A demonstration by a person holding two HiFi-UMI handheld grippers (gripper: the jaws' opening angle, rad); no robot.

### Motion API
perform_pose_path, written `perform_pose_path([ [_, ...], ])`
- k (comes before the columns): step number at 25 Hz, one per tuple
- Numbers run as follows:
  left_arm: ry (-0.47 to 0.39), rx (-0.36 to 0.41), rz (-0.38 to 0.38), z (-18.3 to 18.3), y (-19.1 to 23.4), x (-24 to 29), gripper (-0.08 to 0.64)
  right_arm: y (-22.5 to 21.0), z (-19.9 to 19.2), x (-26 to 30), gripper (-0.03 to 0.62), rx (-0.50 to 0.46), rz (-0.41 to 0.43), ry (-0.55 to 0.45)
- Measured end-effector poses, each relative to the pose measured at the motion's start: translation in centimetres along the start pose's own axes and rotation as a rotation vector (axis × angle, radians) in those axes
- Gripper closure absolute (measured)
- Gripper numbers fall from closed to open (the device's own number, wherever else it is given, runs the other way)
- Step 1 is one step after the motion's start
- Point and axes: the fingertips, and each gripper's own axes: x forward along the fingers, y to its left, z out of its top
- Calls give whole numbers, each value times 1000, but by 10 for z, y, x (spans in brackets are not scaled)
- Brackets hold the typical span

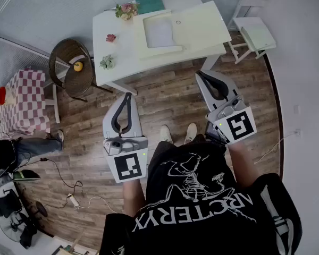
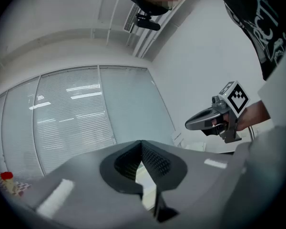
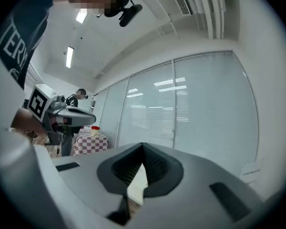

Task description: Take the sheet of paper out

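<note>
A pale grey sheet of paper [image 1: 159, 32] lies inside a pale yellow folder [image 1: 202, 25] on the white table [image 1: 117, 52] in the head view. Both grippers are held level over the wooden floor, short of the table's near edge and touching nothing. My left gripper [image 1: 128, 95] is shut, its jaws meeting at the tip [image 2: 141, 142] with nothing between them. My right gripper [image 1: 198, 73] is also shut and empty [image 3: 143, 146]. Each gripper shows in the other's view: the right gripper [image 2: 190, 124] and the left gripper [image 3: 93, 118].
On the table also lie a green book [image 1: 149, 3], flowers [image 1: 126, 10] and two small plants [image 1: 106, 62]. A round brown chair [image 1: 69, 54] with a yellow object stands left of it, a white folding chair [image 1: 255, 33] to the right. A checked-cloth table [image 1: 24, 102] and cables [image 1: 69, 187] are on the left.
</note>
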Motion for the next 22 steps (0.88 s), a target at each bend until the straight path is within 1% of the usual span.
perform_pose_path([
  [7, -7, 4, -8, -1, 6, 6, 548, -3, -2, 8, 580, 20, -5, 7],
  [12, -14, -9, 0, 1, 9, 14, 549, -7, -2, 14, 580, 3, 1, 13],
  [16, 1, -14, 5, -3, 9, 21, 548, -14, -3, 19, 580, 22, 4, 5],
  [22, -1, -15, 23, -1, 7, 27, 549, -25, -3, 19, 580, 21, 16, -6],
])
